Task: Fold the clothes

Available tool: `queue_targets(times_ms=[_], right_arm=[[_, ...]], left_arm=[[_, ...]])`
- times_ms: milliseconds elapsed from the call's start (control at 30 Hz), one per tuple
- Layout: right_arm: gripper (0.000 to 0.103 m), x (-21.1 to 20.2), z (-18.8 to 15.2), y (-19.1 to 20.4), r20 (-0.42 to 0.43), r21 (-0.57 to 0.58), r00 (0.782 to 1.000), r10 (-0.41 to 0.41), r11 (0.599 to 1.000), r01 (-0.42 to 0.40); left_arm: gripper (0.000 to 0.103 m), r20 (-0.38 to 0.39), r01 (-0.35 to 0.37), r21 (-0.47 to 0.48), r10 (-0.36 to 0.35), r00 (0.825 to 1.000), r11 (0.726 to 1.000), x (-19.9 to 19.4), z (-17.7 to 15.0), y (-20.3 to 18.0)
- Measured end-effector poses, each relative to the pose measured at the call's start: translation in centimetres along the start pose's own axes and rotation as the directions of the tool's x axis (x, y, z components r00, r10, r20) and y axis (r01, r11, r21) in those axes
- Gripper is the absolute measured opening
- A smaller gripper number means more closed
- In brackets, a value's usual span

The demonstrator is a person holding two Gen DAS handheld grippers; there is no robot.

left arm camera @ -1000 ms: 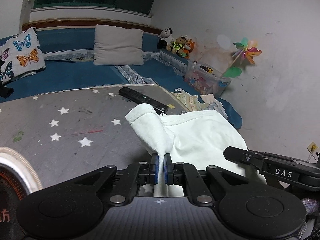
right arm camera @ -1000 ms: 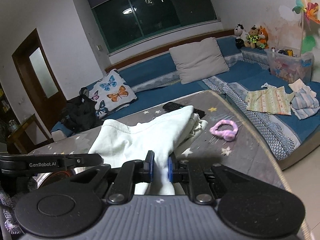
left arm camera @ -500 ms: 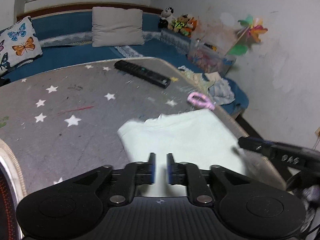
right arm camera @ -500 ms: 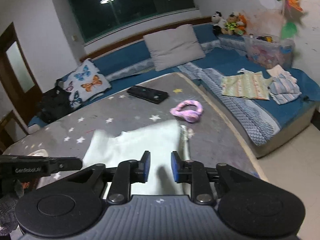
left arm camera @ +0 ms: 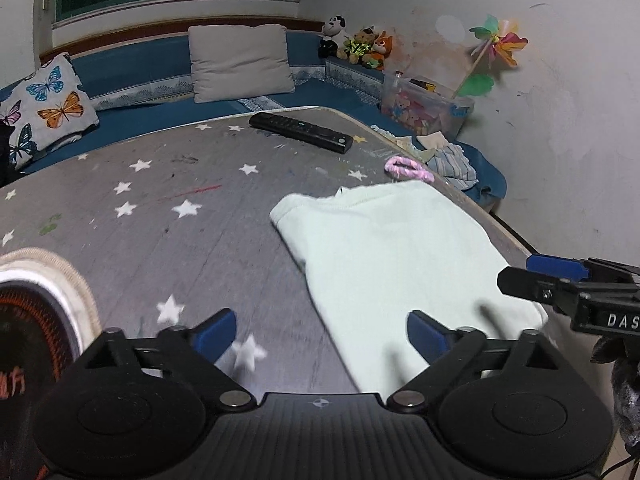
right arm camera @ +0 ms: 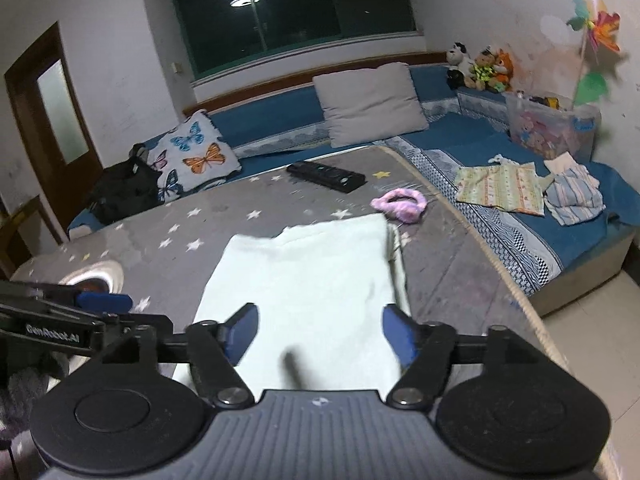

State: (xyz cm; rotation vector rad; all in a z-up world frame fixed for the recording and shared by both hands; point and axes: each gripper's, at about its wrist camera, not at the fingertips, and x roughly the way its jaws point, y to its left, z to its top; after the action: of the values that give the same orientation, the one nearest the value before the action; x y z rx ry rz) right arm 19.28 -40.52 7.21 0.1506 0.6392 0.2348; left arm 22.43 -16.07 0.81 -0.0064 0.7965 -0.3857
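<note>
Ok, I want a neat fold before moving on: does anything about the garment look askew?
Slightly. In the right wrist view the pale green garment lies flat on the star-patterned table, but a lower layer's edge peeks out along its right side, so the layers aren't flush. Both grippers are open.

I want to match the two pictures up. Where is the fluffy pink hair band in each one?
Left wrist view: the pink hair band lies right of centre on the star mat, just past the pale garment.
Right wrist view: the band lies right of centre, beyond the garment's far right corner.
Shared landmark: the black remote, farther back than the band.
</note>
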Motion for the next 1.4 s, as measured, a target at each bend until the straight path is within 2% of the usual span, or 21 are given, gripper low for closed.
queue_targets(times_ms=[33,100,367,767,967,1200,1400], right_arm=[[0.077,-0.3,-0.4,0.5,0.002,-0.014,1.0,-0.003,1.0,0.003],[0.086,-0.8,-1.1,1.3,0.005,-0.03,1.0,-0.01,1.0,0.01],[0.102,-2.6,-4.1,3.7,0.001,-0.054,1.0,-0.031,0.998,0.031],[0.103,-4.5,-7.2,5.7,-0.002,-0.05,0.995,-0.102,0.994,0.102],[0.103,-4.9,-8.5,6.2,-0.007,-0.038,0.989,-0.15,0.988,0.15],[0.103,-5.1,-9.9,6.3,-0.012,0.018,0.985,-0.173,0.985,0.173],[0.103,-5.2,-10.5,6.9,-0.013,0.01,0.981,-0.192,0.981,0.192]], left_arm=[[0.098,0.002,-0.001,0.001,0.001,1.0,1.0,-0.4,-0.4,0.1],[0.103,0.009,-0.006,0.003,0.006,1.0,1.0,-1.1,-1.3,0.2],[0.103,0.019,-0.046,-0.009,0.047,0.999,0.999,-3.9,-4.4,1.3],[0.103,0.049,-0.076,-0.015,0.076,0.996,0.997,-7.0,-8.0,2.0],[0.103,0.058,-0.07,-0.005,0.07,0.996,0.998,-7.7,-9.4,1.8],[0.103,0.056,-0.078,-0.008,0.078,0.995,0.997,-8.0,-10.8,1.5],[0.103,0.059,-0.089,0.002,0.088,0.994,0.996,-8.2,-11.5,0.9]])
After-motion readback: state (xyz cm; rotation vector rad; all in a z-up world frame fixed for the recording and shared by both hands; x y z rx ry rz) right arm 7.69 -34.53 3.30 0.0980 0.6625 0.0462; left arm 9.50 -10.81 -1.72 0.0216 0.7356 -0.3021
